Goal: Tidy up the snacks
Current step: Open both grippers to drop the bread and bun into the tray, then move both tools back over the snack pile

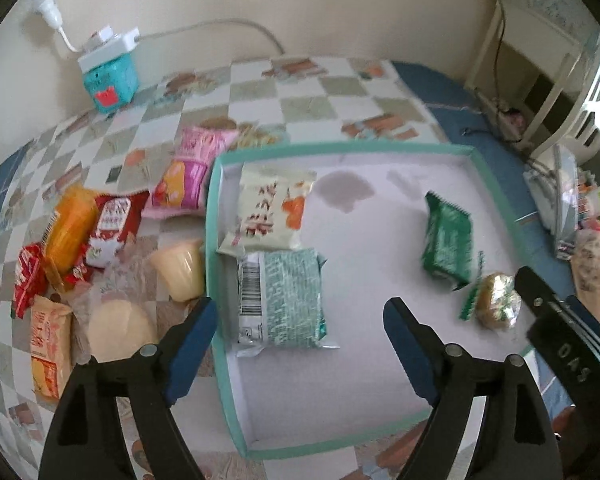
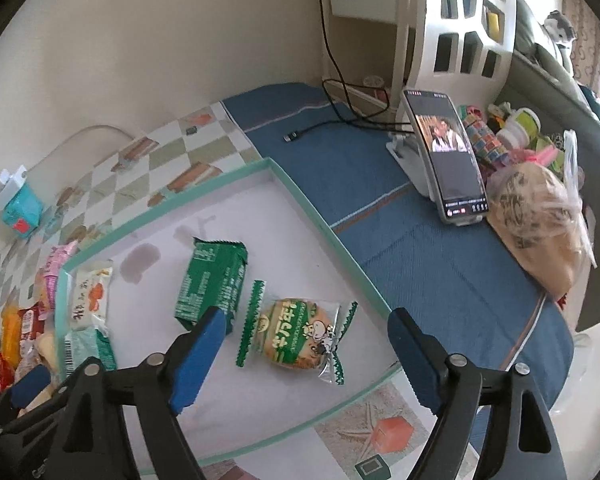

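Note:
A shallow teal-rimmed tray [image 1: 212, 240] [image 2: 300, 196] lies on the checked tablecloth. In it lie a cream packet [image 1: 272, 208], a pale green packet [image 1: 284, 300], a dark green packet [image 2: 212, 284] and a round cracker packet [image 2: 296, 336]. My left gripper [image 1: 300, 312] hovers open over the pale green packet, its pads clear of it. My right gripper [image 2: 308, 320] stands open above the cracker packet without touching it. Left of the tray lie loose snacks: a pink packet [image 1: 192, 172], a red packet [image 1: 116, 224], an orange packet [image 1: 70, 232] and a jelly cup [image 1: 182, 268].
A phone on a stand [image 2: 448, 160] and a bagged loaf [image 2: 540, 220] sit on the blue cloth right of the tray. A black cable [image 2: 332, 124] trails behind. A teal box with a power adapter [image 1: 108, 76] stands by the wall.

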The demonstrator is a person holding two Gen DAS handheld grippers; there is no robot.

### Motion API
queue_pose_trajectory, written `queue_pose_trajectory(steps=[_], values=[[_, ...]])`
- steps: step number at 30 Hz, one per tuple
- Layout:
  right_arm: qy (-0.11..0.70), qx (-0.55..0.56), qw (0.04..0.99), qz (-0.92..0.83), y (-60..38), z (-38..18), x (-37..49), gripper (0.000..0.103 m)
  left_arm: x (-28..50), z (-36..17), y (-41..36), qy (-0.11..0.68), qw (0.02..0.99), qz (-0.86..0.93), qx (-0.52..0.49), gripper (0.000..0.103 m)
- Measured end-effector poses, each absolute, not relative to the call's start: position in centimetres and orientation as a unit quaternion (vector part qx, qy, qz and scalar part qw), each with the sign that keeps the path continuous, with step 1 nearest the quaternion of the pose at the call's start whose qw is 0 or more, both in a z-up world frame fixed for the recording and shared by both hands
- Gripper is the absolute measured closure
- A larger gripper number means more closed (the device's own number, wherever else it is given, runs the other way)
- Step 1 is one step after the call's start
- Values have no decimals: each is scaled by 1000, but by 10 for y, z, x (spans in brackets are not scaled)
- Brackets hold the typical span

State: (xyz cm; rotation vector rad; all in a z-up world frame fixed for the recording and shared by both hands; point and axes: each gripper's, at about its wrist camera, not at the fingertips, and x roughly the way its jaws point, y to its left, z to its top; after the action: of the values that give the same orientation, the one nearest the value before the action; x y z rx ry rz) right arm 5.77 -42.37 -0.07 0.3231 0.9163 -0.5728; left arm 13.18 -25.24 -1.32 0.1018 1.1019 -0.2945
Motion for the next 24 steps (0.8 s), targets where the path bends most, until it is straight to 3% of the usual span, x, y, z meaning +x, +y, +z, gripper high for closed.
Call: queue_pose_trajectory(steps=[5, 15, 16, 18, 24], values=[[420, 149, 857, -259, -415, 16, 56, 17, 134, 7, -234, 507, 852, -128, 15, 10], [439, 154, 853, -234, -396, 12, 65, 16, 148, 5, -159, 522, 852, -19, -33, 8], [447, 153, 851, -230, -393, 8, 67, 15, 150, 3, -149, 524, 851, -9, -43, 7], [454, 150, 849, -226, -389, 3, 69, 0, 151, 1, -134, 527, 848, 8, -62, 6], [466, 151, 847, -206, -380, -6, 74, 0, 151, -11, -107, 542, 835, 60, -75, 6]])
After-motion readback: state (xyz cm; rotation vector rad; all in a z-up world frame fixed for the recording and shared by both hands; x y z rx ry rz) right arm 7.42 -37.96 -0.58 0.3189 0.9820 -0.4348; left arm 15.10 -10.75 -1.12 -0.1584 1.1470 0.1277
